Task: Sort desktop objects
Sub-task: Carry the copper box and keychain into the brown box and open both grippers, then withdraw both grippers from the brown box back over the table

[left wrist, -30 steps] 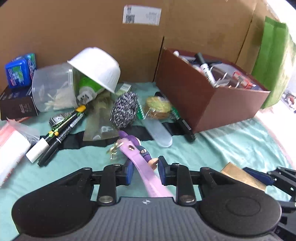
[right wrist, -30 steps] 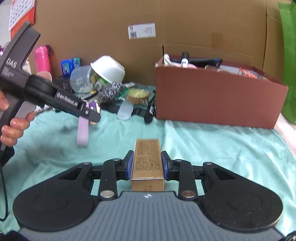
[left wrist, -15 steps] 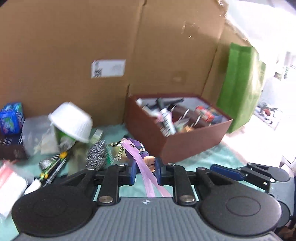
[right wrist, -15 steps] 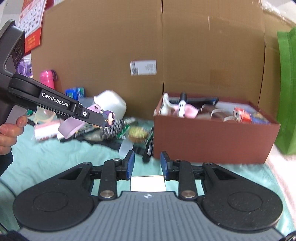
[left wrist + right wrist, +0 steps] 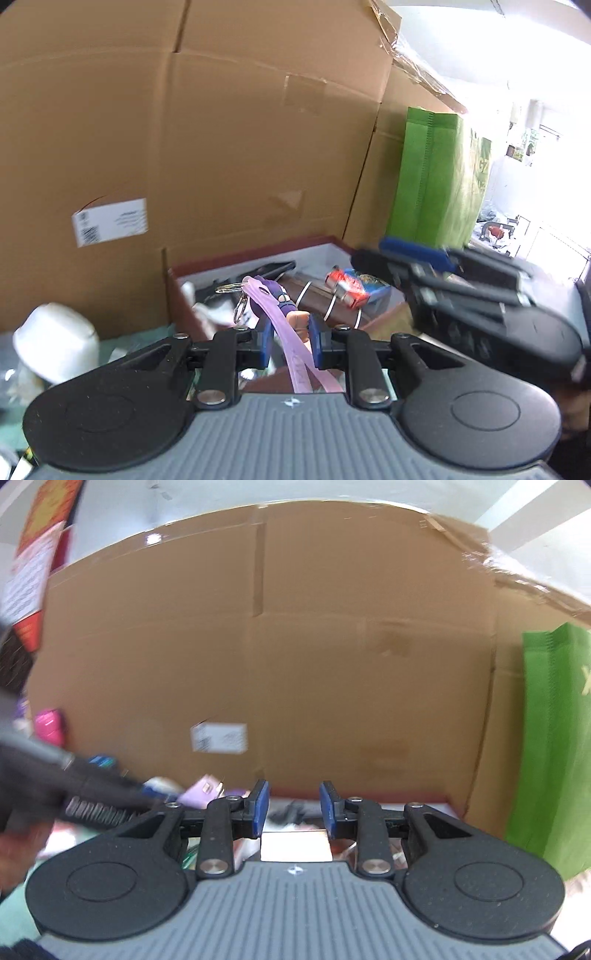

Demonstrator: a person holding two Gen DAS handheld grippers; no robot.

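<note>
Purple and pink, the figure keychain [image 5: 286, 314] is pinched between the nearly closed jaws of the left gripper [image 5: 288, 341], its lilac strap trailing toward the camera and its metal ring [image 5: 240, 308] dangling in front, with the open brown box [image 5: 258, 258] just beyond and below. The right gripper [image 5: 293, 808] has its jaws partly closed on a small box [image 5: 295, 845], seen only as a pale glaring end face low between the pads; it too hangs in the air facing the brown box's rim [image 5: 369, 797]. Both loads look bound for that box, which already holds a red-and-blue packet [image 5: 351, 288] and other bits. To do this well, I judge each gripper should be carried clear over the near wall before letting go, one at a time so the two tools do not collide, and the keychain released low so strap and ring drop inside. A tall cardboard panel [image 5: 221, 147] backs the scene, a green bag [image 5: 432, 177] to its right.
</note>
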